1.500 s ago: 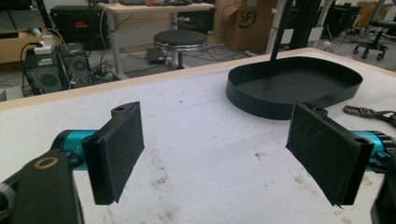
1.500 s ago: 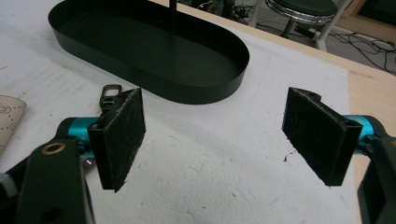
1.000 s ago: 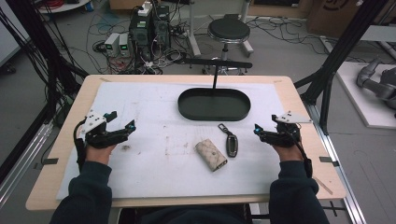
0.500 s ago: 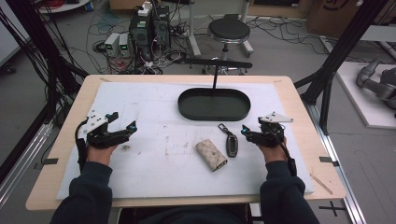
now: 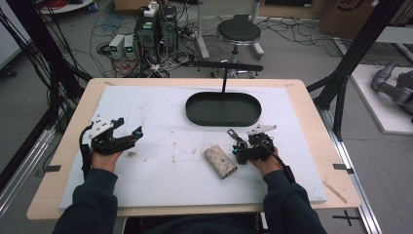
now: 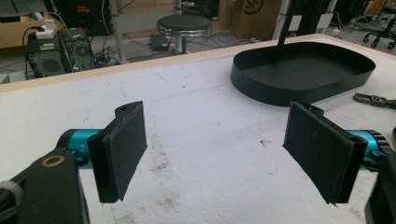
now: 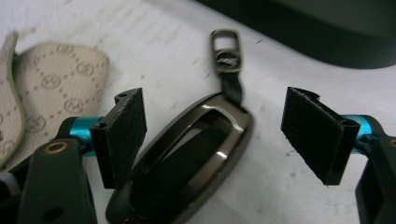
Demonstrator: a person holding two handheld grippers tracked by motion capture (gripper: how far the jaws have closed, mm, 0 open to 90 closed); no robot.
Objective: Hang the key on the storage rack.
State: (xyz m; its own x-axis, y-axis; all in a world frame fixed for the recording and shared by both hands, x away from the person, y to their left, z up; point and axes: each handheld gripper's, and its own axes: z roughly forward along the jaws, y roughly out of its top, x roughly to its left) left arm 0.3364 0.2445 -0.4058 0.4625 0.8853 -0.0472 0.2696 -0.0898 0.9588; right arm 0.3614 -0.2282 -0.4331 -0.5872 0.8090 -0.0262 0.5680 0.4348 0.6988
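Now R gripper point(image 7: 212, 140) jaws wide, straddling key fob point(image 7: 187, 168); L gripper point(image 6: 224, 149) wide, empty.

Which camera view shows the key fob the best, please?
The right gripper view: the key fob lies close up between the open right tongs, its clip clear. The high view shows it small, partly hidden by those tongs. The left gripper view catches just its clip at the edge.

The black two-jaw left gripper point(image 5: 127, 136) rests low with jaws wide apart; the black two-jaw right gripper point(image 5: 237, 150), jaws just reopened, points down-left.
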